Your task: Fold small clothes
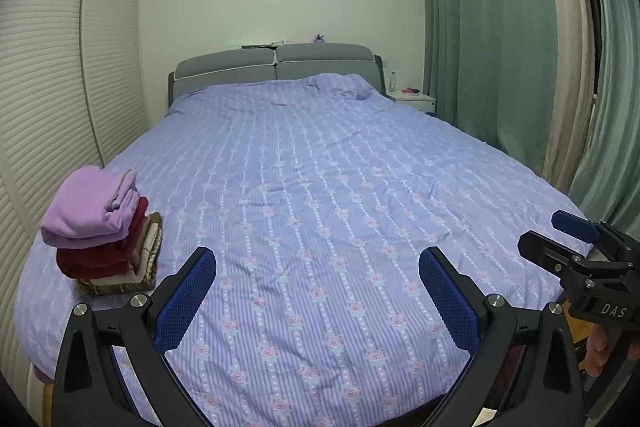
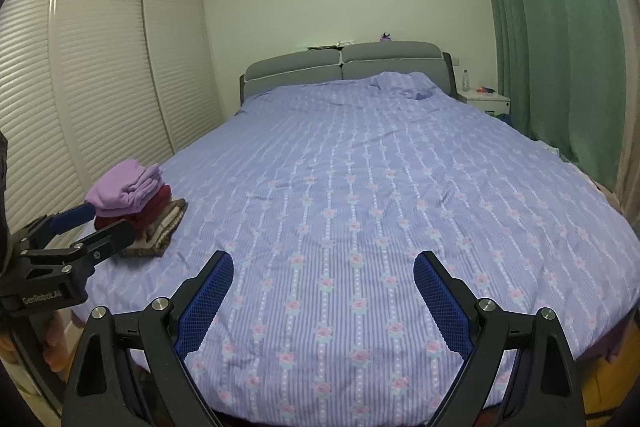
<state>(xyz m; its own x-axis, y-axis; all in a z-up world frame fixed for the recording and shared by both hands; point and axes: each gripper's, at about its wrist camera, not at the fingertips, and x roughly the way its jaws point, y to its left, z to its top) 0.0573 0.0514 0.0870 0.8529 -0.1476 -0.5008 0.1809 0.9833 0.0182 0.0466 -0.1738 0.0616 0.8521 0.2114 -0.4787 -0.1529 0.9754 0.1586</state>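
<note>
**Ana:** Since the bed [image 1: 320, 187] takes up nearly the whole room, start there: its striped floral cover lies flat, with no loose garment on it that I can see.

**Ben:** So the folding looks close to finished, or the next piece is out of view. Where are the clothes?

**Ana:** All in one folded stack [image 1: 100, 231] at the near left corner of the bed, lilac piece on top, dark red under it, a cream and brown one at the bottom. It sits close to the left edge, beside the slatted wardrobe doors [image 1: 48, 87].

**Ben:** Then anything added should be set down square on the lilac layer; a nudge toward that edge could tip the pile off, I think.

**Ana:** Room is generous to the right: open cover all the way to the green curtains [image 1: 500, 27] and the nightstand [image 1: 414, 101].

**Ben:** And the tongs?

**Ana:** Left tongs [image 1: 318, 267] are spread wide, holding nothing, above the foot of the bed. Right tongs [image 2: 324, 271] likewise parted and empty, near the bed's right side, well apart from the stack.
</note>
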